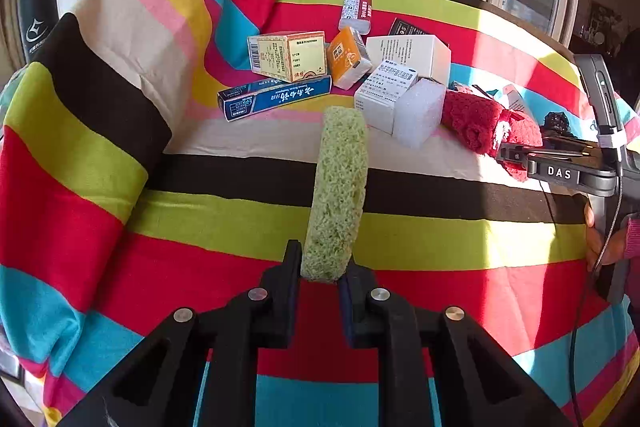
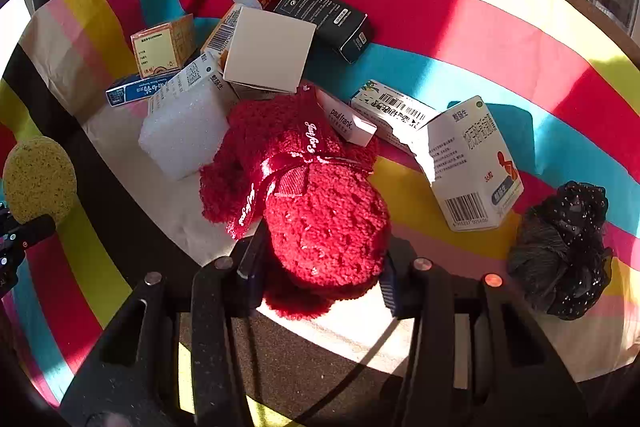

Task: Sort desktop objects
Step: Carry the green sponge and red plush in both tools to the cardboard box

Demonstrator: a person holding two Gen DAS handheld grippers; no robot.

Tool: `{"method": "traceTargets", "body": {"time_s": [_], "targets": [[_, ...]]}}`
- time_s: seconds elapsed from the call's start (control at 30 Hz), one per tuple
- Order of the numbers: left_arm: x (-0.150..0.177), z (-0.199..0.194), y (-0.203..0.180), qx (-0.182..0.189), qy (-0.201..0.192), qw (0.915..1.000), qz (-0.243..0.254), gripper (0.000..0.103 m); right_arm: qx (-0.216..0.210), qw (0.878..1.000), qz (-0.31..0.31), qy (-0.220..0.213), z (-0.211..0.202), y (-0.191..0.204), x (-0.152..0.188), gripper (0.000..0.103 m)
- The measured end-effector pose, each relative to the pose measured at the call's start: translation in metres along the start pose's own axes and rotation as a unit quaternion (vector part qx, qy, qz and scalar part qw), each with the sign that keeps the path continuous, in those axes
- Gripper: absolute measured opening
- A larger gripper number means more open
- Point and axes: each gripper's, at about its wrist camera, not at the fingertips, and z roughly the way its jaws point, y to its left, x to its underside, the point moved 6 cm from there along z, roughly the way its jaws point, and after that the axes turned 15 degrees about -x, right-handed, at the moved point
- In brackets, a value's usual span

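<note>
The jaws of the left gripper [image 1: 320,277] are clenched on the bottom edge of a green sponge [image 1: 339,191], which stands on end above them at the middle of the left wrist view, lifted clear of the striped cloth [image 1: 440,239] covering the bench. The jaws of the right gripper [image 2: 320,271] straddle the rounded end of a red fluffy sock bundle [image 2: 320,211] at the centre of the right wrist view; whether the pads actually press on it I cannot tell.

The hold on the sponge is narrow, taking only its lowest edge, so a quick swing could let the soft piece pivot or slip out. The sock bundle is tied with a ribbon and leans against a white foam block [image 2: 182,135] and a small paul frank box [image 2: 352,121]; lifting it could drag or topple those neighbours, and a grasp on loose pile alone might let the bundle sag or unroll. The two grippers also work close together, so a careless sweep could knock them.

Only the right wrist view shows a black spangled fabric bundle [image 2: 564,251] at right, the torn white medicine box [image 2: 472,163] and the black carton [image 2: 324,17]. Only the left wrist view shows the blue toothpaste box [image 1: 276,97] at full length, the black flask [image 1: 36,15] at far left and the person's hand [image 1: 604,241] on the right handle.
</note>
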Motion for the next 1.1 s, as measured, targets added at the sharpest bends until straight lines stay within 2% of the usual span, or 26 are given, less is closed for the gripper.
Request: {"method": "traceTargets", "body": {"time_s": [0.17, 0.3, 0.5, 0.67, 0.87, 1.1], "targets": [[0.034, -0.039, 0.011, 0.003, -0.010, 0.9999, -0.014, 0.017, -0.015, 1.000, 0.008, 0.010, -0.037, 0.030, 0.041, 0.049], [0.053, -0.055, 0.016, 0.010, -0.007, 0.9997, -0.020, 0.017, 0.005, 1.000, 0.001, 0.015, -0.057, 0.049, 0.057, 0.049], [0.078, -0.069, 0.016, 0.013, -0.004, 0.9998, -0.016, 0.017, -0.015, 1.000, 0.016, -0.009, -0.097, 0.081, 0.093, 0.049], [0.100, -0.075, 0.019, 0.014, 0.005, 0.9996, -0.023, 0.017, -0.023, 1.000, -0.001, -0.005, -0.104, 0.103, 0.110, 0.050], [0.109, -0.092, 0.028, 0.006, -0.003, 0.9994, -0.033, 0.017, -0.044, 0.999, -0.011, 0.002, -0.100, 0.126, 0.122, 0.050], [0.125, -0.111, 0.053, -0.005, -0.010, 0.9981, -0.061, 0.016, -0.070, 0.995, -0.069, 0.004, -0.099, 0.178, 0.124, 0.050]]}}
